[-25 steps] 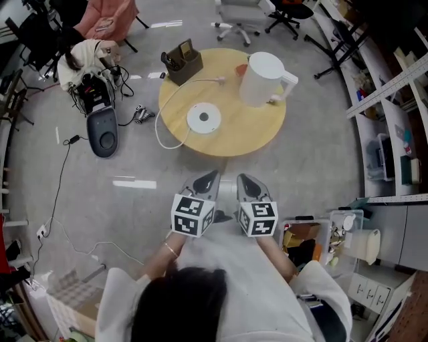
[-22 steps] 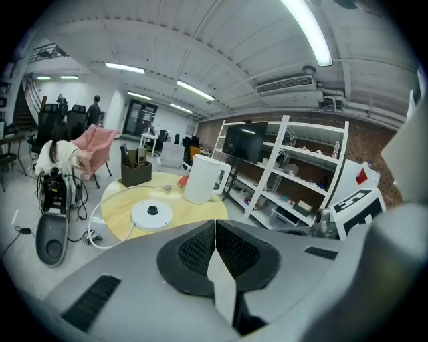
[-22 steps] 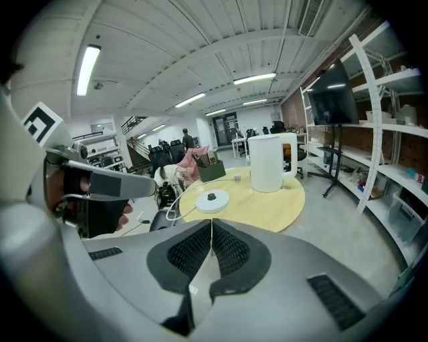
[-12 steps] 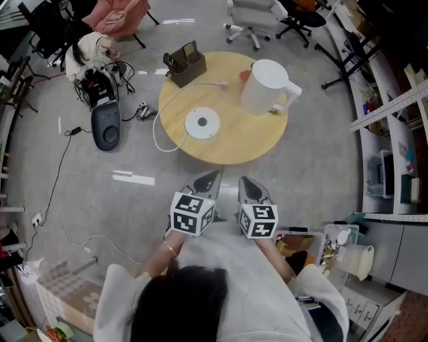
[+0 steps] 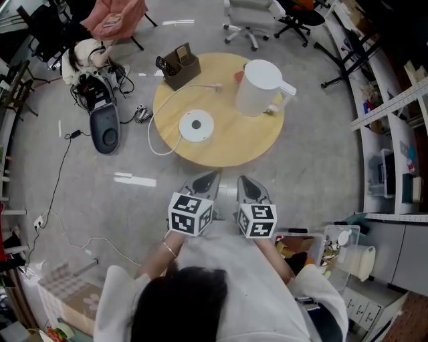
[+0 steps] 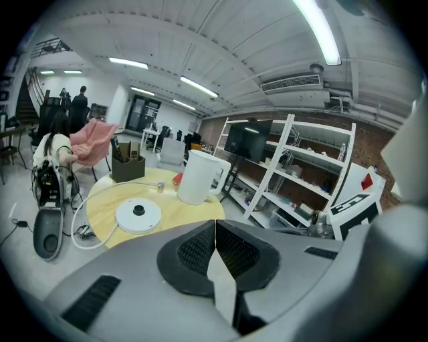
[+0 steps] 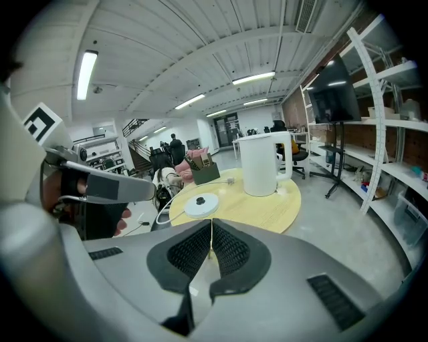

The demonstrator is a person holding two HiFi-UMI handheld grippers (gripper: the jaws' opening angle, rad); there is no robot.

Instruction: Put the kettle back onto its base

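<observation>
A white kettle (image 5: 259, 89) stands upright on the right side of a round wooden table (image 5: 234, 143); it also shows in the left gripper view (image 6: 198, 176) and the right gripper view (image 7: 262, 163). Its round white base (image 5: 196, 125) lies on the table's left part, with a white cord (image 5: 157, 137) looping off the edge. My left gripper (image 5: 208, 177) and right gripper (image 5: 244, 180) hang side by side over the floor, short of the table's near edge. Both are shut with nothing between the jaws.
A dark box of items (image 5: 178, 64) sits at the table's far left. A black floor device (image 5: 103, 130) and bags (image 5: 90, 60) lie to the left. Office chairs (image 5: 251, 17) stand behind the table. Shelving (image 5: 394, 153) and storage bins (image 5: 344, 244) line the right.
The table, kettle and base have shifted a little nearer and left in the head view as I move towards them. Both grippers stay shut.
</observation>
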